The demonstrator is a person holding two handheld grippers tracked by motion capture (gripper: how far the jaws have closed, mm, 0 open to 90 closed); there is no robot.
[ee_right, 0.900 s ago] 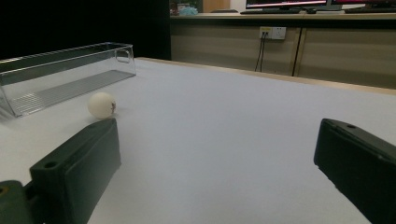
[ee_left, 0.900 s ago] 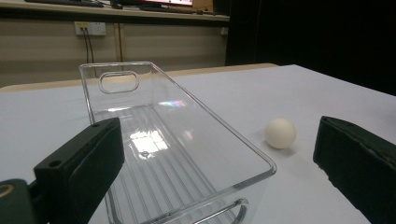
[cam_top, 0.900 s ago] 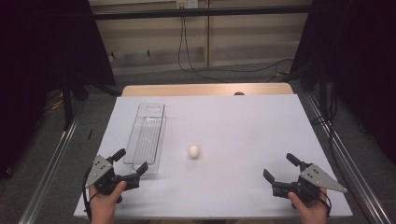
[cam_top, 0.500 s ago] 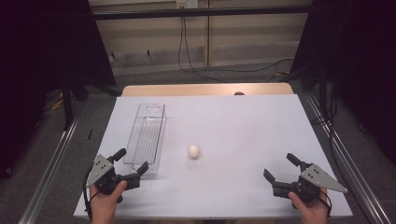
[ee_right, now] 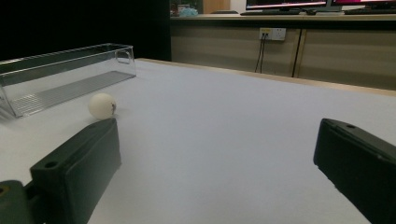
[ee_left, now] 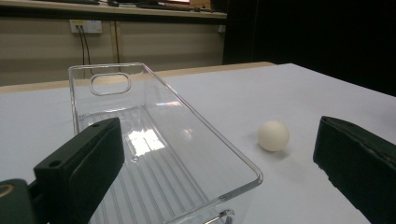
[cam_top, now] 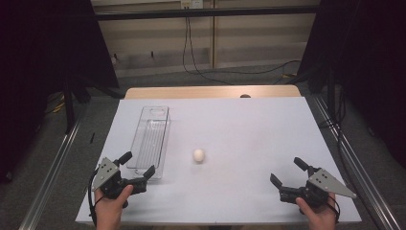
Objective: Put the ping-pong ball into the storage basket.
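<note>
Ball sat loose mid-tabletop, nobody had it yet.

The white ball point(cam_top: 198, 155) lay just right of the clear tray point(cam_top: 151, 143), at about 1 o'clock from the nearer left gripper point(cam_top: 139, 172); the right gripper point(cam_top: 288, 173) was farther, both wide and empty.

The table point(cam_top: 249, 129) has a white, matte top, with a strip of bare wood showing along its far edge. Two items lie directly on it. A clear plastic tray point(cam_top: 152, 139), long and narrow, sits left of centre, lengthwise toward the far edge. A small white ball point(cam_top: 198, 155) rests just right of the tray's near end, apart from it.
</note>
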